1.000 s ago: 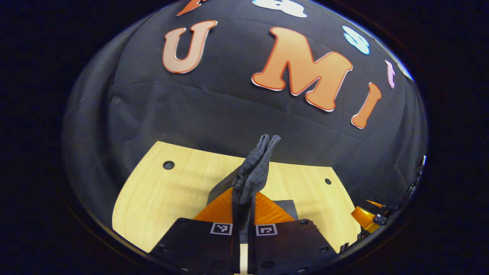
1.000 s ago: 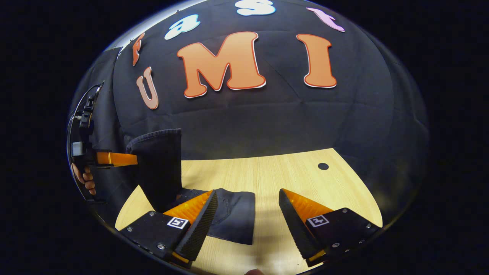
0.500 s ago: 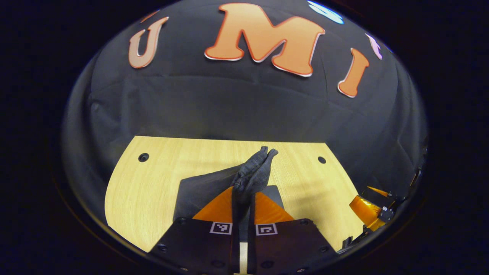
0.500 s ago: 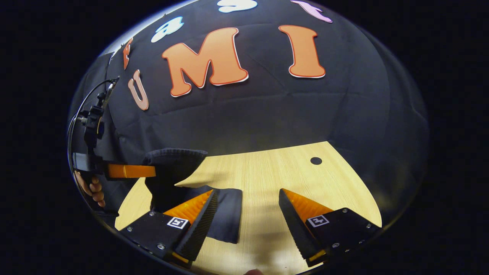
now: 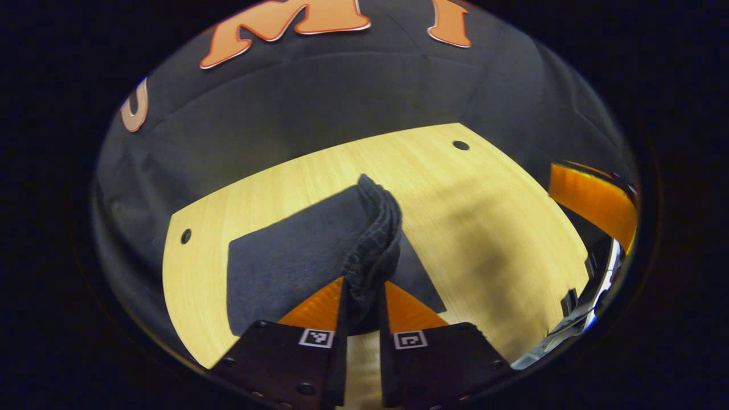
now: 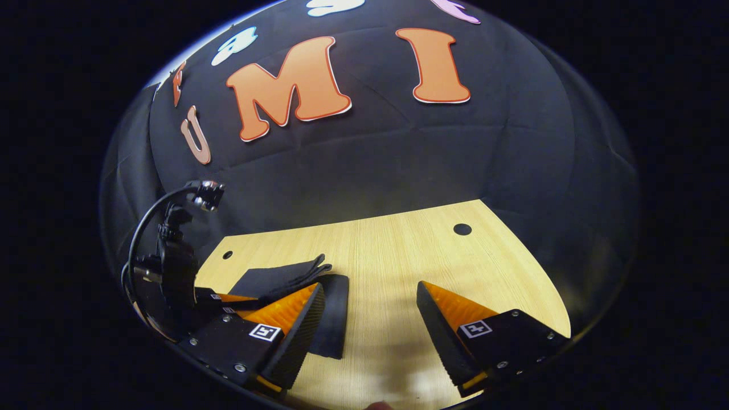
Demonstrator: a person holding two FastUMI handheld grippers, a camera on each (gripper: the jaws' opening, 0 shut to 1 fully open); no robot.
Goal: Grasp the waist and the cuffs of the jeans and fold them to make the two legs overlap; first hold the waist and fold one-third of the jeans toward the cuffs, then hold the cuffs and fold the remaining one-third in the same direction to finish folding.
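Dark jeans (image 5: 296,256), folded, on a light wooden table (image 5: 490,228); left gripper (image 5: 360,296) clamped on a bunched hem, right gripper (image 6: 370,310) spread wide.

Left gripper view: both fingers pinch a thick, layered edge of the denim, which rises between them and curls forward over the flat folded stack lying on the tabletop; whether that edge is waist or cuff cannot be told. Square black-and-white coded markers sit on each finger base; no brand tag or readable writing shows on the fabric. Right gripper view: fingers well apart with bare table between them, holding nothing; the folded jeans (image 6: 319,296) lie just behind the left-hand finger, with the left gripper (image 6: 239,297) and its black cable at their far side. Round holes mark the table corners.
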